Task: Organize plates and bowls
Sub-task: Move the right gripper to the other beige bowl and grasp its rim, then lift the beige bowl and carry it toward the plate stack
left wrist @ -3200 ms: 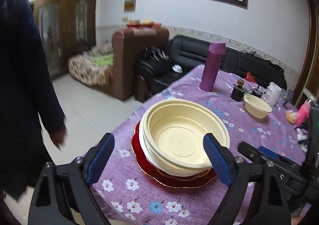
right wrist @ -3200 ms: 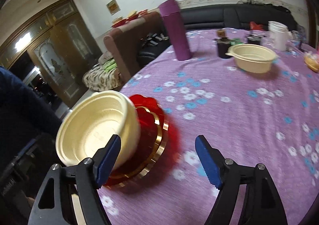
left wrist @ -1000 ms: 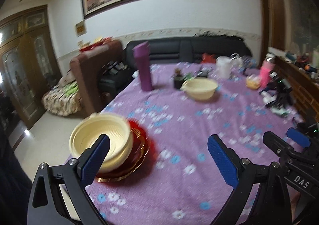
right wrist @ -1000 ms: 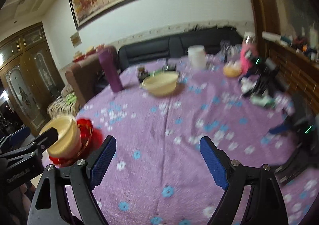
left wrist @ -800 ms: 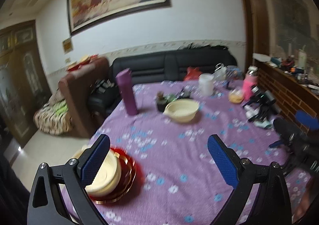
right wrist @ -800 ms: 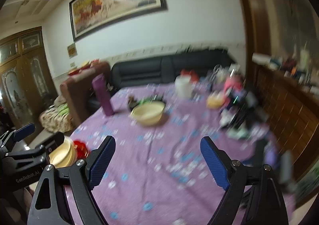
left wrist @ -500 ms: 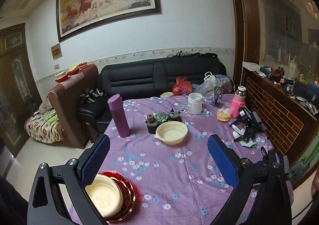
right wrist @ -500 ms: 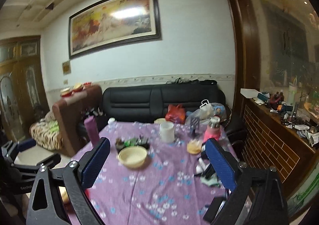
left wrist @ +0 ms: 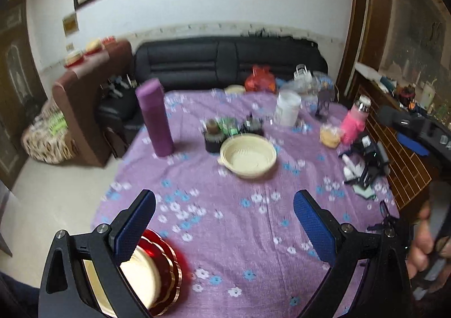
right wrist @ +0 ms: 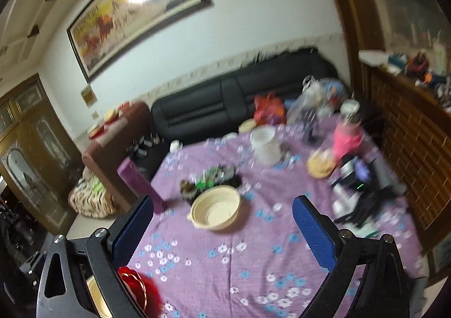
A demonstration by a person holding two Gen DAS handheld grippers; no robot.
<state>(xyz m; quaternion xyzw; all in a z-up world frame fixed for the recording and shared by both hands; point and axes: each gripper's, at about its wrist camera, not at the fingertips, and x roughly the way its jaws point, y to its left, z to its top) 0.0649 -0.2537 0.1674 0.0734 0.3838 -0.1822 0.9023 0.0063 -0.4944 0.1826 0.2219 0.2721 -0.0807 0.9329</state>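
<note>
A cream bowl [left wrist: 248, 155] stands alone mid-table on the purple floral cloth; it also shows in the right wrist view [right wrist: 216, 209]. A stack of cream bowls [left wrist: 143, 275] on red gold-rimmed plates [left wrist: 169, 258] sits at the near left edge, partly behind my left finger; in the right wrist view the red plates [right wrist: 135, 289] show at the lower left. My left gripper [left wrist: 224, 226] is open and empty, high above the table. My right gripper [right wrist: 222, 229] is open and empty, also high above it.
A tall purple flask [left wrist: 155, 117], a white jug [left wrist: 287, 109], a pink bottle [left wrist: 355, 120], a small dark pot [left wrist: 212, 134] and black gadgets [left wrist: 366, 165] stand on the table [left wrist: 225, 233]. A black sofa [left wrist: 225, 61] and brown armchair lie beyond.
Both grippers pulled away from the bowl stack and rose far above the table. In the last half second both views have tilted down and closer to the table.
</note>
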